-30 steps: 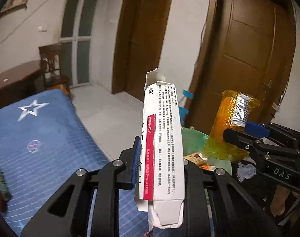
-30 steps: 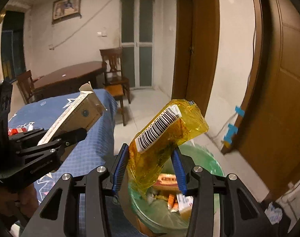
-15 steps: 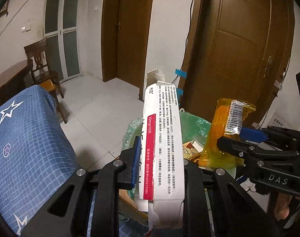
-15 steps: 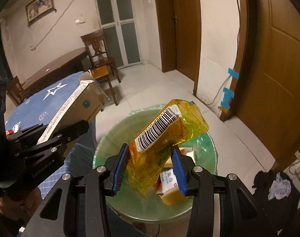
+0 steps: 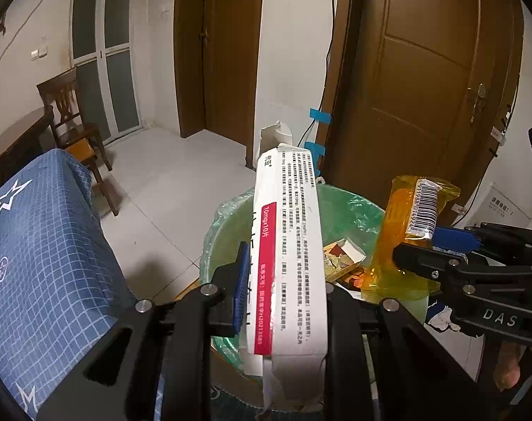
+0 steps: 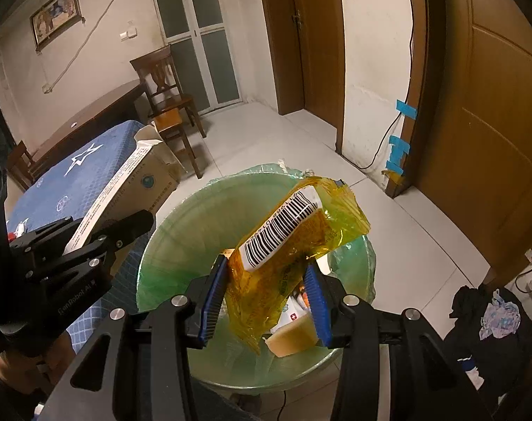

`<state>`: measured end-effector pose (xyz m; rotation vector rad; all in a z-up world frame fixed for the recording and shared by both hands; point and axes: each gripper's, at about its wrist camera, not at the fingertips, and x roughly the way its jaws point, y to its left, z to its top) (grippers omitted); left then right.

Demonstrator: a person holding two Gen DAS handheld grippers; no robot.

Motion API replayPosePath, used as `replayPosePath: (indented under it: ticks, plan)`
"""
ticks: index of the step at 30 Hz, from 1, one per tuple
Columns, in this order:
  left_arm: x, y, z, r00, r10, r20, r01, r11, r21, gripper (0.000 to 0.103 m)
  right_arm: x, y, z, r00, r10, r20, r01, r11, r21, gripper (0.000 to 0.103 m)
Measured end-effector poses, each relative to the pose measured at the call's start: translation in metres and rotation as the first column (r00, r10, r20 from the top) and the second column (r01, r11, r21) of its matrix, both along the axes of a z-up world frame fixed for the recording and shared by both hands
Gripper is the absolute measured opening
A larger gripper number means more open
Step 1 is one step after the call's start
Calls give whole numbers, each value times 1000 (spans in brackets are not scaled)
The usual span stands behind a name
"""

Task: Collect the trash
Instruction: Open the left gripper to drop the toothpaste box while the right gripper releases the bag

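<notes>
Trash in both hands, and both pieces hang right over the bin (image 6: 167, 245), the round one lined with a green bag, standing on the tiled floor just off the corner of the blue cloth-covered surface (image 5: 38, 245). The left gripper (image 5: 283, 280) is clamped tight on a flattened white carton (image 5: 290, 245), held on end above the bin's near rim. The right gripper (image 6: 266, 291) is closed partway on a crinkled yellow wrapper (image 6: 294, 245), pads pressing its lower half, over the middle of the bin. Other boxes and scraps already lie inside.

Risks from here, as I judge it: the carton is long and sits close to the rim, so letting go now could tip it against the edge and send it to the floor. The wrapper is light and springy; it may cling to a pad or drift wide. The two grippers are near each other and could knock together.

Writing: the carton's red stripe reads "10mg×10" plus a Chinese character, with fine Chinese print too small to read. The wrapper carries a barcode; its digits are not clear. "DAS" shows on the right gripper's body.
</notes>
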<state>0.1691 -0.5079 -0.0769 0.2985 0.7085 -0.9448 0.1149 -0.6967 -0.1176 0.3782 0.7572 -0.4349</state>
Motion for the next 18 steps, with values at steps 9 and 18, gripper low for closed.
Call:
replayPosePath:
  ticks: [9, 18]
  plan:
    - [0, -7, -3, 1000, 1, -9, -1, 1000, 5, 19, -2, 6, -2, 1000, 3, -3, -3, 1000, 1, 45]
    - [3, -10, -4, 1000, 0, -28, 0, 1000, 14, 36, -2, 9, -3, 1000, 0, -3, 0, 1000, 4, 49]
